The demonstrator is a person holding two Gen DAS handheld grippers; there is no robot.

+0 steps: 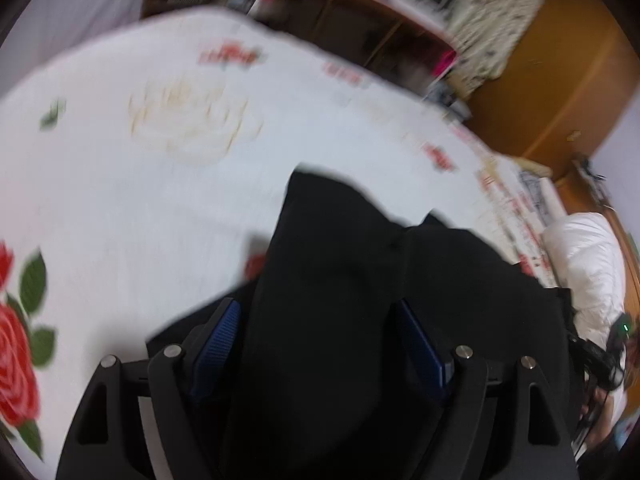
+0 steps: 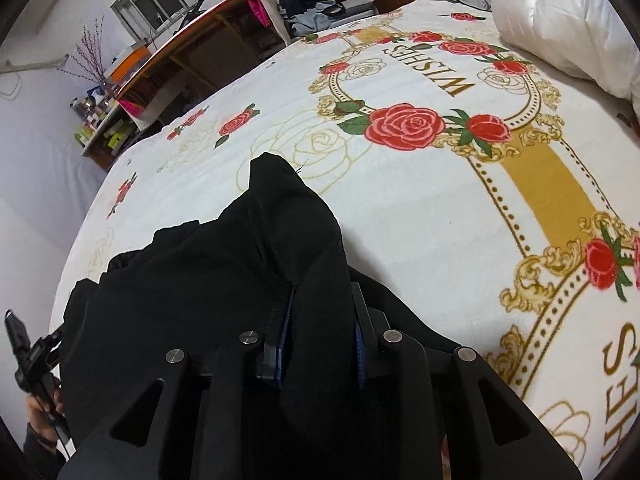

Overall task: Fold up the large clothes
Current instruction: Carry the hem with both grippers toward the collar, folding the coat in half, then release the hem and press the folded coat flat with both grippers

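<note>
A black garment [image 1: 340, 264] hangs bunched above the bed with the white rose-print blanket [image 1: 140, 184]. My left gripper [image 1: 316, 312] has its blue-padded fingers [image 1: 224, 328] apart with a thick fold of the black cloth between them; the view is blurred by motion. In the right wrist view the same black garment [image 2: 240, 264] drapes over my right gripper [image 2: 322, 304], whose blue pads [image 2: 286, 320] are closed on a fold of it. The cloth hides both sets of fingertips.
A white pillow or duvet [image 2: 560, 20] lies at the head of the bed. A wooden desk with shelves [image 2: 208, 44] stands beside the bed under a window. A wooden wardrobe [image 1: 552, 80] is at the right. The other gripper shows at the frame edge [image 2: 32, 356].
</note>
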